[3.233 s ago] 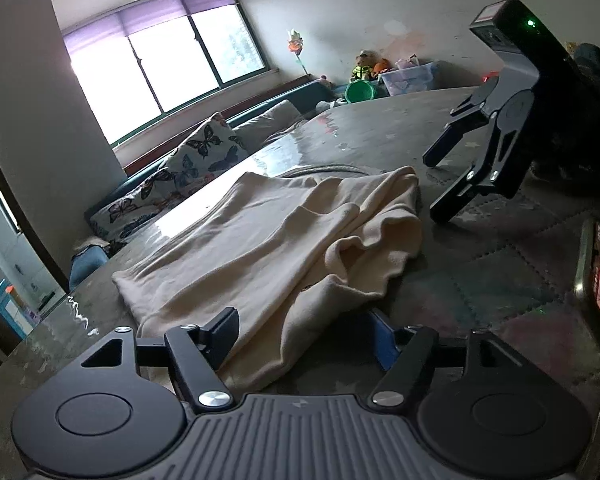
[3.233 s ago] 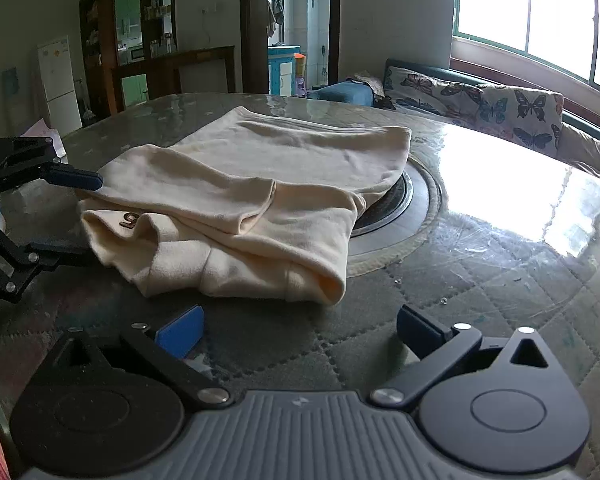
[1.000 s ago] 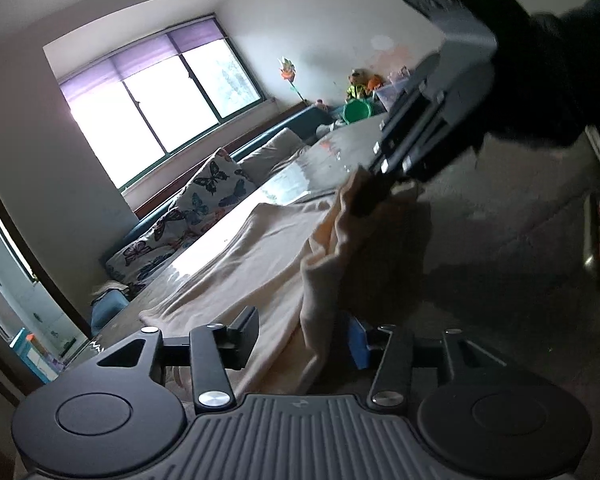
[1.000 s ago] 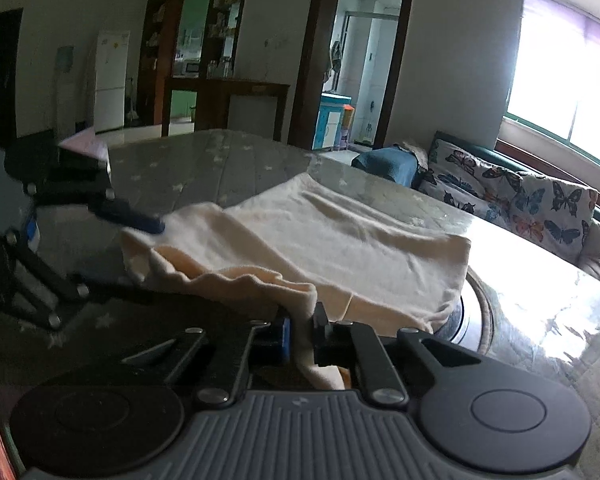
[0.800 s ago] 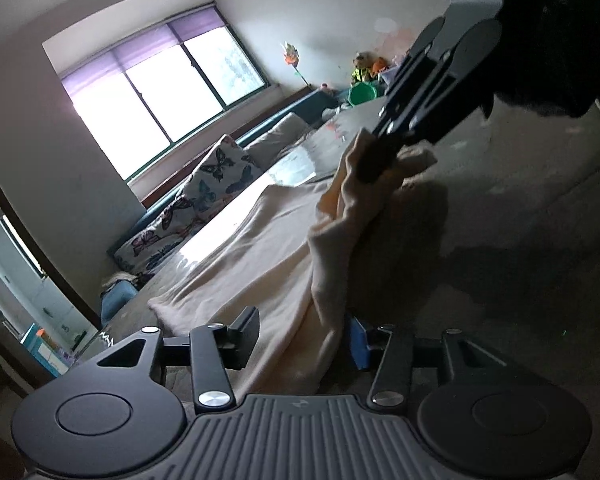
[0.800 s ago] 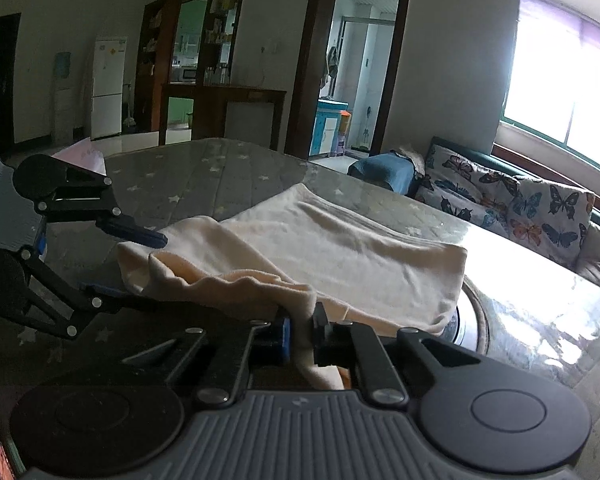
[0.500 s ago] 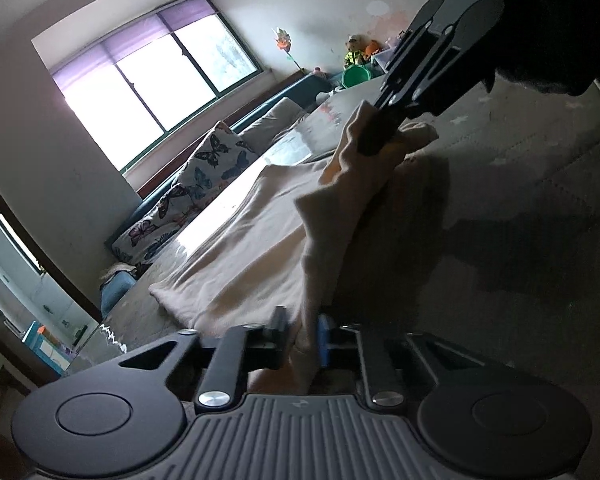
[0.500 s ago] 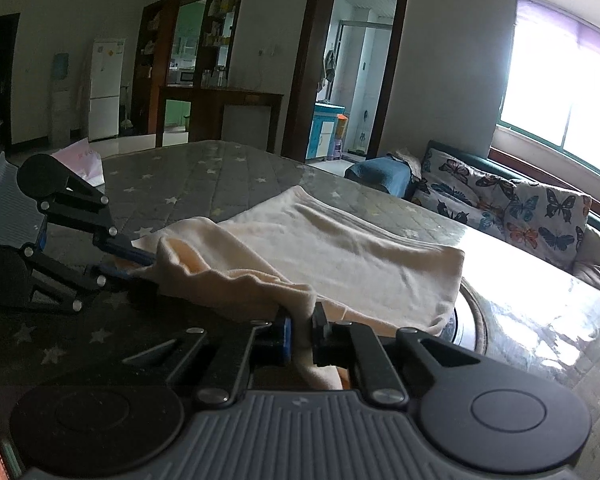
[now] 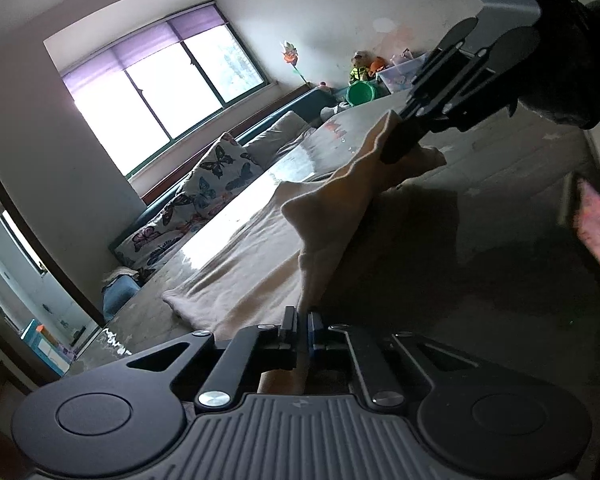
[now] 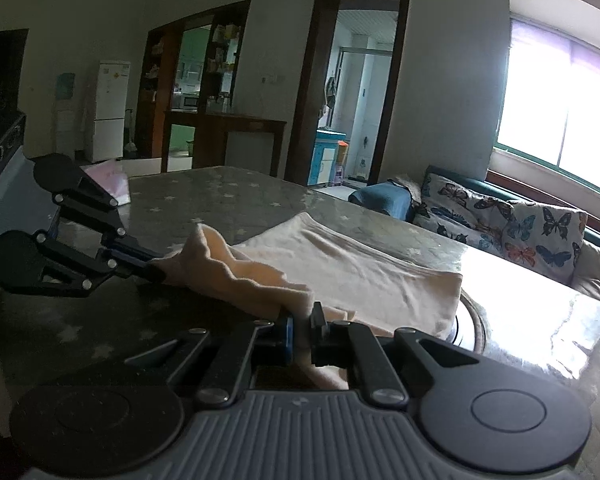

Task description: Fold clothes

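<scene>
A cream garment (image 9: 256,256) (image 10: 352,272) lies on the dark star-patterned table (image 10: 220,196), its near edge lifted off the surface. My left gripper (image 9: 302,326) is shut on one end of that edge; it also shows in the right wrist view, left gripper (image 10: 156,266), pinching the cloth at left. My right gripper (image 10: 301,330) is shut on the other end of the edge, and in the left wrist view the right gripper (image 9: 392,152) holds the cloth up at upper right. The lifted edge sags in ripples between the two grips.
A sofa with butterfly cushions (image 10: 516,224) runs under the bright window (image 9: 160,96) beyond the table. A phone with a pink screen (image 9: 596,232) lies at the table's right edge. A round inset plate (image 10: 470,328) sits under the garment's far end. Pink paper (image 10: 112,180) lies at far left.
My left gripper's jaws have shut on the near end of the garment's edge. Both grippers have drawn back with the cloth, and the edge between them now hangs off the table.
</scene>
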Demonstrator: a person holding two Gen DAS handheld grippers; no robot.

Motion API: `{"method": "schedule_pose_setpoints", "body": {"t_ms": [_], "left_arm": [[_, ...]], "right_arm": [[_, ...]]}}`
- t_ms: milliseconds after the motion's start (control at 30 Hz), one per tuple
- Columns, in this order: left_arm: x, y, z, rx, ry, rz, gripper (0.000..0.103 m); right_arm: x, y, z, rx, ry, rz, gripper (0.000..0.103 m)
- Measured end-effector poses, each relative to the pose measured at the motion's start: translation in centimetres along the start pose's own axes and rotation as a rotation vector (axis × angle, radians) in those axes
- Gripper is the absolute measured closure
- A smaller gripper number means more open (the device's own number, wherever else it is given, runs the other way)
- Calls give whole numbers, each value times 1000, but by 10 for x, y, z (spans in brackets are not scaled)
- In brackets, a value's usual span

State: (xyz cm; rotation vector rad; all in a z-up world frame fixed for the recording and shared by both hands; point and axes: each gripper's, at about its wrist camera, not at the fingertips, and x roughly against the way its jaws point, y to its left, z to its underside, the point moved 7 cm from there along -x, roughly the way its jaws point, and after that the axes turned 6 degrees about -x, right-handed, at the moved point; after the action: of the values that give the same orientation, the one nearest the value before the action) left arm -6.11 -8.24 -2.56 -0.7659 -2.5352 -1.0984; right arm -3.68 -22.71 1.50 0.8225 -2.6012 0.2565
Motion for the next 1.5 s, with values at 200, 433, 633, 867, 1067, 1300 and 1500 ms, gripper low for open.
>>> {"method": "schedule_pose_setpoints", "body": {"t_ms": [200, 433, 633, 867, 1067, 1300, 1500], "left_arm": [[33, -4, -6, 3, -15, 16, 98], [55, -7, -13, 4, -15, 12, 97], [35, 21, -26, 1, -24, -63, 97], [-28, 71, -34, -22, 17, -123, 97], [-105, 105, -27, -34, 89, -130, 97], [-176, 109, -7, -21, 182, -117, 97], [-197, 106, 6, -9, 223, -113, 93]], "right_arm": [[35, 20, 1, 24, 15, -39, 97], [62, 33, -9, 40, 24, -71, 97], [38, 11, -40, 44, -5, -44, 97], [-22, -25, -77, 69, 20, -19, 97], [-85, -51, -88, 87, 64, 23, 97], [-166, -86, -53, 0, 182, 92, 97], [-182, -100, -29, -55, 208, 108, 85]]}}
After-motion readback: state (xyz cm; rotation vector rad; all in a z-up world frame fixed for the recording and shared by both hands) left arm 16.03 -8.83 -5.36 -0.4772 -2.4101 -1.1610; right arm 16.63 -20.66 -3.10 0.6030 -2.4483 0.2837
